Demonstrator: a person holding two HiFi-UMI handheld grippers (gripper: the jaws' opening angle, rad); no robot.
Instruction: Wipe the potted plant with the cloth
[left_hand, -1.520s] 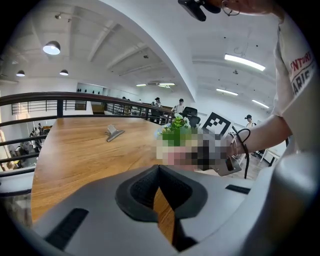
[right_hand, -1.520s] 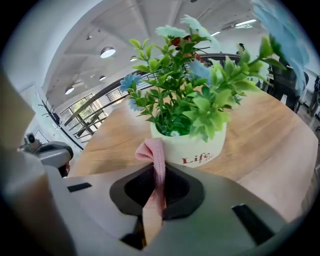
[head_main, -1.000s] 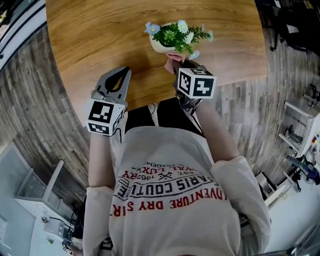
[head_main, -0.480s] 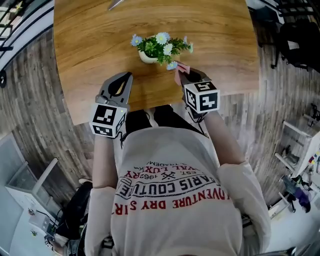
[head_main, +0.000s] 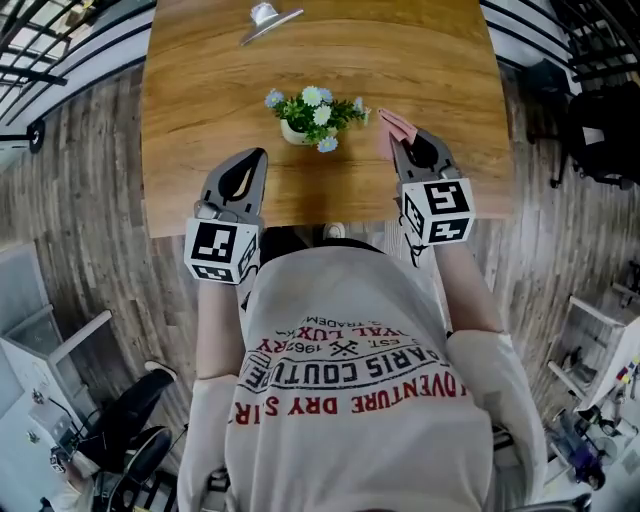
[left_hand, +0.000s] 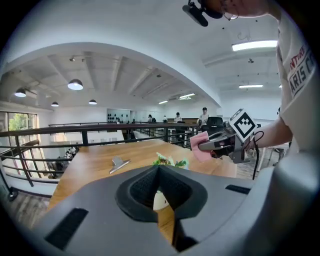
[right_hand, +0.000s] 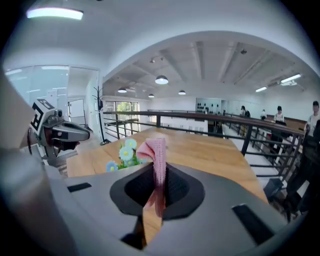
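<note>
Wood-grain bench (head_main: 200, 100) fills the upper middle of the head view, with grey plank floor (head_main: 80, 200) on both sides and a dark railing (head_main: 40, 40) at the upper left. Left of centre, the left gripper (head_main: 252, 160) hovers over the near part of the bench, its marker cube (head_main: 220, 252) below it. In the left gripper view its jaws (left_hand: 159, 169) meet at the tips with nothing between them, and the white pot shows through the gap behind the tips. At the top centre of the head view a silver metal piece (head_main: 270, 18) lies on the bench; what it is cannot be told. Below it, mid-bench, the potted plant (head_main: 312, 112) stands upright in a small white pot (head_main: 292, 132), with green leaves and pale blue and white flowers. Just right of the plant, near it but apart, the pink cloth (head_main: 397, 128) sticks up from the right gripper (head_main: 405, 148). The right gripper view shows those jaws clamped on the cloth (right_hand: 156, 150), which folds over at the top, with the plant at left behind it.
</note>
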